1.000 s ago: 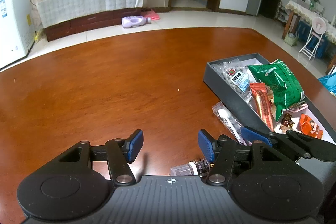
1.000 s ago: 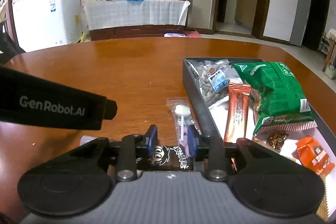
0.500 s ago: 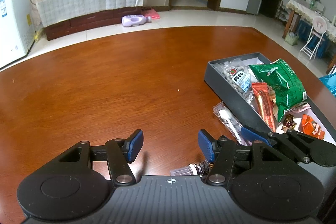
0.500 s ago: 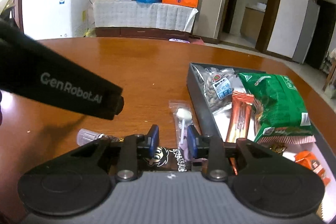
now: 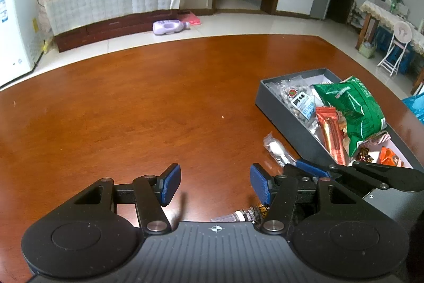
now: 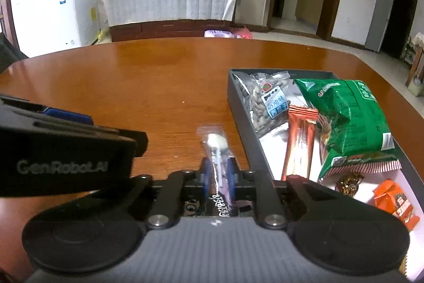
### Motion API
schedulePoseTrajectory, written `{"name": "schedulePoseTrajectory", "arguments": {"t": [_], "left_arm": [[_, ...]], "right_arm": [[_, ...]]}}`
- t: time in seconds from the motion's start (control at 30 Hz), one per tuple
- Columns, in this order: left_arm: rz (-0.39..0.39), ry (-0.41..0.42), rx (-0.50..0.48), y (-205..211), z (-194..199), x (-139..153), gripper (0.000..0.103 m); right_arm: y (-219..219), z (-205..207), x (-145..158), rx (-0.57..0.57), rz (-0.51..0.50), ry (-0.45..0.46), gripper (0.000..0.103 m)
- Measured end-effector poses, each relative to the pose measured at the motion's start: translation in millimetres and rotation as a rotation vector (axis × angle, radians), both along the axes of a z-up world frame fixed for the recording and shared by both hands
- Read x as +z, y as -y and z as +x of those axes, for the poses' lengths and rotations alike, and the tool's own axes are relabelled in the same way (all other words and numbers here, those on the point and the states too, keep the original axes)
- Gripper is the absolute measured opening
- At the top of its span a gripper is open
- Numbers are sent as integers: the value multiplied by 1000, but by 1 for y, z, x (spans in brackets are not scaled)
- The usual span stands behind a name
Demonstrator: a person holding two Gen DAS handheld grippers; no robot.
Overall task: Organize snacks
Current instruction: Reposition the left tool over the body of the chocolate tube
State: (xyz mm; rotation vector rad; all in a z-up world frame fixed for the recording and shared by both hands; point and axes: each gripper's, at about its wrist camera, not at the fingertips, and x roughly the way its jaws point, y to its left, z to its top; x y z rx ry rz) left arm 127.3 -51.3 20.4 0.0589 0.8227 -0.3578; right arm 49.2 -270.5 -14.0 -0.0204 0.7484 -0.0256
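Just outside the near wall of the grey box (image 6: 239, 123), on the wooden table (image 6: 132, 76), your right gripper (image 6: 217, 177) has its blue pads pinched on the clear-wrapped lollipop (image 6: 216, 147); the white head pokes forward past the fingertips while the stick runs back between them. Gripping along the stick rather than the round head looks sensible, since the thin wrapper gives the pads something flat to bite. Your left gripper (image 5: 214, 183) hangs beside it with jaws standing apart and nothing between them, probably kept clear so the two tools do not collide. A dark printed packet (image 6: 212, 206) lies under the right gripper, and a small clear bottle (image 5: 233, 216) sits below the left one; both appear still to be sorted. The box already holds the green bag (image 6: 347, 118), the orange stick pack (image 6: 299, 142), the nut pouch (image 6: 262, 102) and small wrapped sweets (image 6: 394, 200), so the lollipop likely goes in alongside them.
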Motion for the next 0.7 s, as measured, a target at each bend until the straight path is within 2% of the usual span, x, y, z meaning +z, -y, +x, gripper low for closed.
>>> {"name": "schedulePoseTrajectory", "arguments": {"t": [0.1,0.23,0.3,0.4,0.5,0.6,0.7], "left_arm": [[-15,7,-2,-4,-1,3,59],[-29,6,-26,-15,-4,7,58],[-55,-3,-65,-21,-6,9,59],[-106,-44,-193,-23,-11,7,62],[-71,-43,-302,-13,-21,0,62],[-60,-47,-368,-2,-27,-9,62],[-3,12,-397,9,-34,-14,62]], "right_arm": [[2,3,1,11,-15,2,4],[17,-10,14,8,98,45,4],[23,-20,23,14,149,73,4],[33,-33,31,9,213,83,4],[40,-43,31,-4,251,71,4],[47,-51,28,-22,290,66,4],[51,-60,27,-19,310,70,4]]}}
